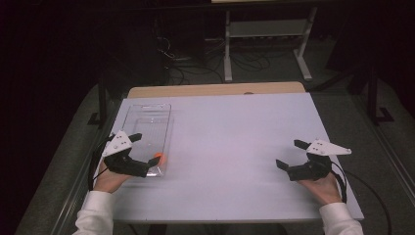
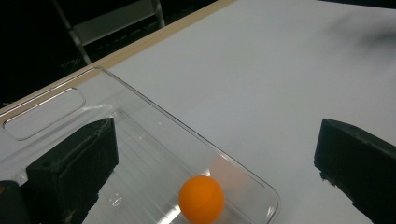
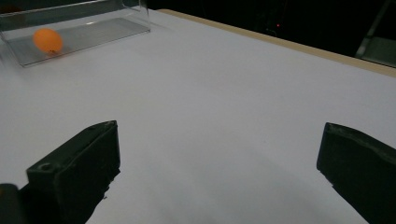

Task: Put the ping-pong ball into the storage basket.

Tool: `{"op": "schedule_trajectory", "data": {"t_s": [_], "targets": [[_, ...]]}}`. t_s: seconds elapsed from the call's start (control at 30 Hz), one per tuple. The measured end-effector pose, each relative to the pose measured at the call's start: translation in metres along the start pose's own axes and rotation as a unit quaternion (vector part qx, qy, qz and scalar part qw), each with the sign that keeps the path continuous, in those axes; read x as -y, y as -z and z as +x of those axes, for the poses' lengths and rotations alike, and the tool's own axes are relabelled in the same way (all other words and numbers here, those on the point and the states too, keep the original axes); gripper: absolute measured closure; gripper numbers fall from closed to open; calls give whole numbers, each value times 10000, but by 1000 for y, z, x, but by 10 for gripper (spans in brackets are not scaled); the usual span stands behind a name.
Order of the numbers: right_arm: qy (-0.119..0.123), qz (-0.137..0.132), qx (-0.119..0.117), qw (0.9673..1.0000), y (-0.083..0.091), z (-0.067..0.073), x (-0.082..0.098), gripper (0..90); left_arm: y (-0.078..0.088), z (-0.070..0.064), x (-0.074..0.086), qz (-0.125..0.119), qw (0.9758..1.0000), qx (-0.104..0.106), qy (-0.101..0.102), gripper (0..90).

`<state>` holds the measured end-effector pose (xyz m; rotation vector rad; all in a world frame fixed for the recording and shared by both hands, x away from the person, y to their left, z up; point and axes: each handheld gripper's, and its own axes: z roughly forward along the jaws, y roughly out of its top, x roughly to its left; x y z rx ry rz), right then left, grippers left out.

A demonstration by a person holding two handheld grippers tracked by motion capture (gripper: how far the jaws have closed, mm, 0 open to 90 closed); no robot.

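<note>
An orange ball (image 1: 159, 158) (image 2: 201, 198) (image 3: 47, 40) lies inside a clear plastic tray (image 1: 147, 125) (image 2: 140, 121) (image 3: 88, 21), near the tray's front right corner. My left gripper (image 1: 141, 153) (image 2: 217, 163) hangs open over that end of the tray, one jaw above the tray and the other out over the table, with the ball below and between them. My right gripper (image 1: 290, 154) (image 3: 219, 172) rests open at the right side of the white table (image 1: 235, 132), with nothing between its jaws.
The table's tan far edge (image 1: 215, 89) runs behind the white top. Beyond it stand a white metal frame (image 1: 266, 29) and cables on a dark floor. Bare white surface lies between the two grippers.
</note>
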<state>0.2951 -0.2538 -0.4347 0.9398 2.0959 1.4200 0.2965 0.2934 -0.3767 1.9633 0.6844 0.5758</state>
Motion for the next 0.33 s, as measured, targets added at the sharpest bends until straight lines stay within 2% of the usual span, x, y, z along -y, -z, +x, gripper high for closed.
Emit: {"op": "schedule_trajectory", "data": {"t_s": [0.13, 0.33], "targets": [[-4, 10, 4, 10000, 0, 0, 0, 0, 1, -1, 4, -149, 9999, -21, 56, 0], [13, 30, 11, 10000, -1, 0, 1, 0, 1, -2, 5, -180, 9998, 0, 28, 0]]}}
